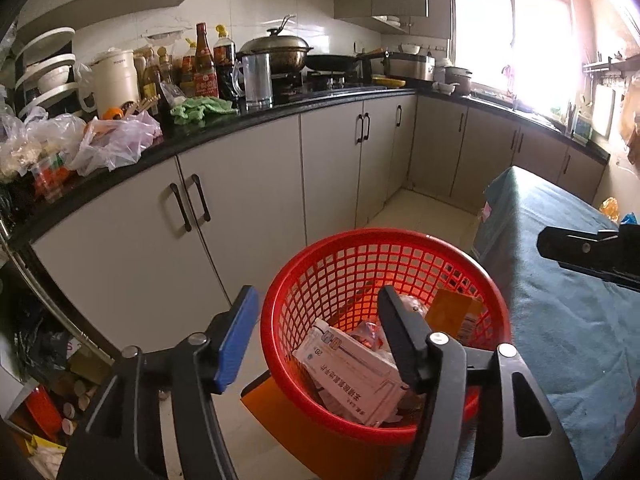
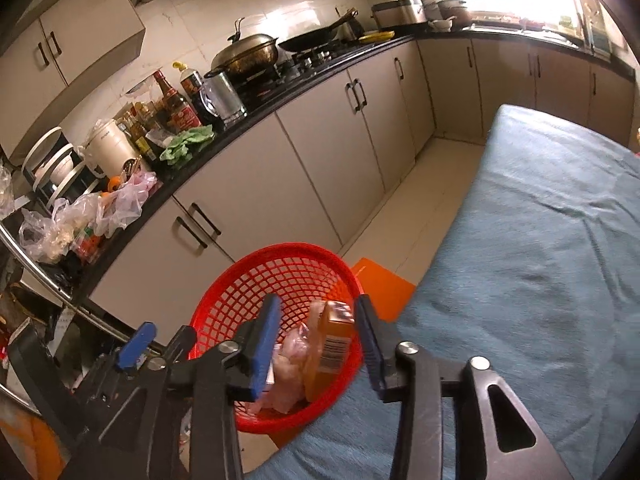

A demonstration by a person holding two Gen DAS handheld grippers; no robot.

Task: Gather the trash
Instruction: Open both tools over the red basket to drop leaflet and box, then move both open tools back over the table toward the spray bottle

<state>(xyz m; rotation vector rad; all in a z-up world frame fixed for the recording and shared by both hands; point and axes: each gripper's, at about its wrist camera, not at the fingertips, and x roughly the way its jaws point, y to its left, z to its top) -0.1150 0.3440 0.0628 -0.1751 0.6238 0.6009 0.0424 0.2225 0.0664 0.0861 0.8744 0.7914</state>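
Observation:
A red mesh basket stands by the table's left edge; it also shows in the right wrist view. It holds a white medicine box, an orange carton and crumpled plastic wrap. My left gripper is open and empty over the basket's near rim, its right finger inside the basket. My right gripper is open and empty above the basket, the orange carton lying loose between its fingers. The right gripper's body shows at the right in the left wrist view.
A table with a blue-green cloth lies to the right. An orange stool stands under the basket. A black counter with bottles, plastic bags, a green rag and pots runs along grey cabinets.

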